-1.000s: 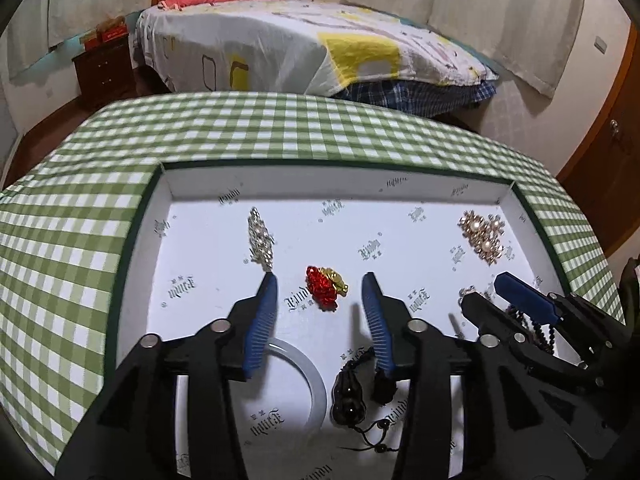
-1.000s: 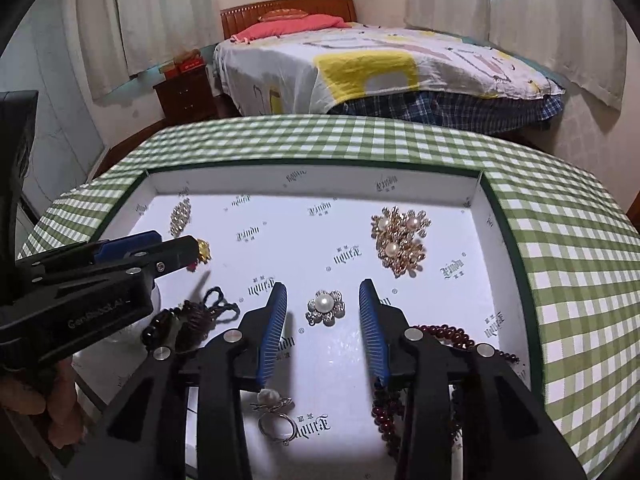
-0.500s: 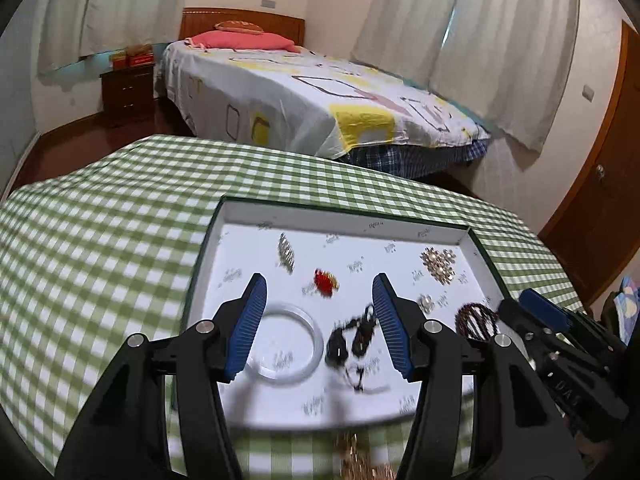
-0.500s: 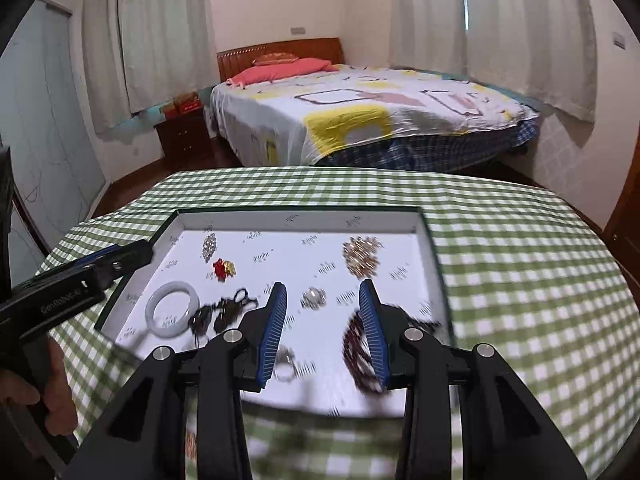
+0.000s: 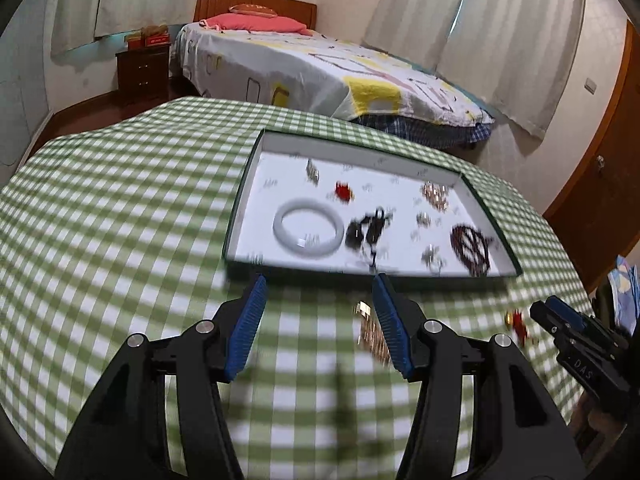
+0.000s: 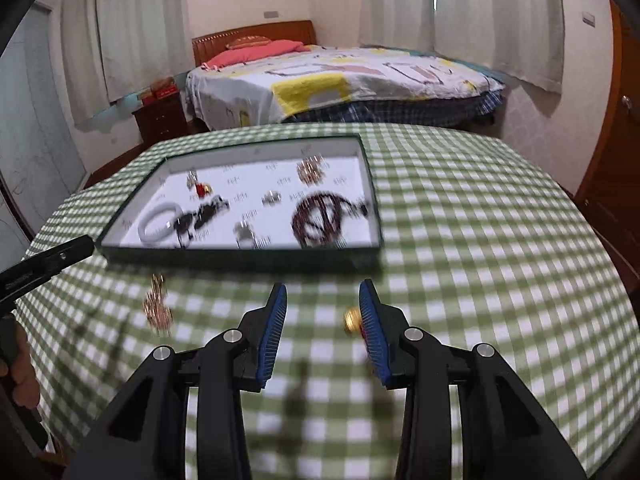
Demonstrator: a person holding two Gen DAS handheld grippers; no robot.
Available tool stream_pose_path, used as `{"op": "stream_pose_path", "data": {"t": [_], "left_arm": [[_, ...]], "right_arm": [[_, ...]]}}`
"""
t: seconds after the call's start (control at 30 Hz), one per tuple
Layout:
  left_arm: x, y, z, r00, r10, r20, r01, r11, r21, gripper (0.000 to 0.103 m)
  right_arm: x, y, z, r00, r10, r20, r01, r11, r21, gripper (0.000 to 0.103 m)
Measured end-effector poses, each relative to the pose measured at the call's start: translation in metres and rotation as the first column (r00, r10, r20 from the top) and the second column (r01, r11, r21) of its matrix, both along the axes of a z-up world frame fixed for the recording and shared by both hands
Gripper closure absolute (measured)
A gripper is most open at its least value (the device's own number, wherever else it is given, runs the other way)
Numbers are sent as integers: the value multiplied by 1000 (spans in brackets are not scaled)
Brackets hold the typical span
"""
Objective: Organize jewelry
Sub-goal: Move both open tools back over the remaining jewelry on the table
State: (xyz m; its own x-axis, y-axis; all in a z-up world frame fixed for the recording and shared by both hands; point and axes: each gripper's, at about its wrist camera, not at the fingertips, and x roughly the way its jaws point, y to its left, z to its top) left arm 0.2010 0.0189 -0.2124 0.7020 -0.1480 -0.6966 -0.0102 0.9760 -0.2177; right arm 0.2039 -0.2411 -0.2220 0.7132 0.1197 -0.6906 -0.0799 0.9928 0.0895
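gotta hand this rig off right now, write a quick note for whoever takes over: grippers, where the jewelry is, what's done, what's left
Left gripper: open, empty, over the tablecloth in front of the tray.
Right gripper: open, empty, also short of the tray.
Tray holds the white bangle, dark beaded piece, red-brown bead string, gold cluster brooch, red charm and a few small pieces.
Left out on the cloth: a gold chain piece and a small gold-and-red piece.
Left to do: both likely go into the tray.
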Motion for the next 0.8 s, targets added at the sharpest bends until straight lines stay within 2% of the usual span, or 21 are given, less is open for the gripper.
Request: {"op": "stream_pose_path", "data": {"t": [0.3, 0.57, 0.8], "left_arm": [[-28, 5, -12, 999, 18, -38, -18, 1000, 19, 49], [-27, 5, -11, 999, 24, -32, -23, 999, 33, 49], [-21, 1, -21, 998, 11, -60, -9, 999, 31, 49]], "right_arm": [[-17, -10, -15, 999, -18, -37, 18, 1000, 11, 65], [-7, -15, -28, 997, -36, -62, 37, 999, 19, 65], [6, -17, -35, 996, -53, -77, 55, 998, 23, 65]]}}
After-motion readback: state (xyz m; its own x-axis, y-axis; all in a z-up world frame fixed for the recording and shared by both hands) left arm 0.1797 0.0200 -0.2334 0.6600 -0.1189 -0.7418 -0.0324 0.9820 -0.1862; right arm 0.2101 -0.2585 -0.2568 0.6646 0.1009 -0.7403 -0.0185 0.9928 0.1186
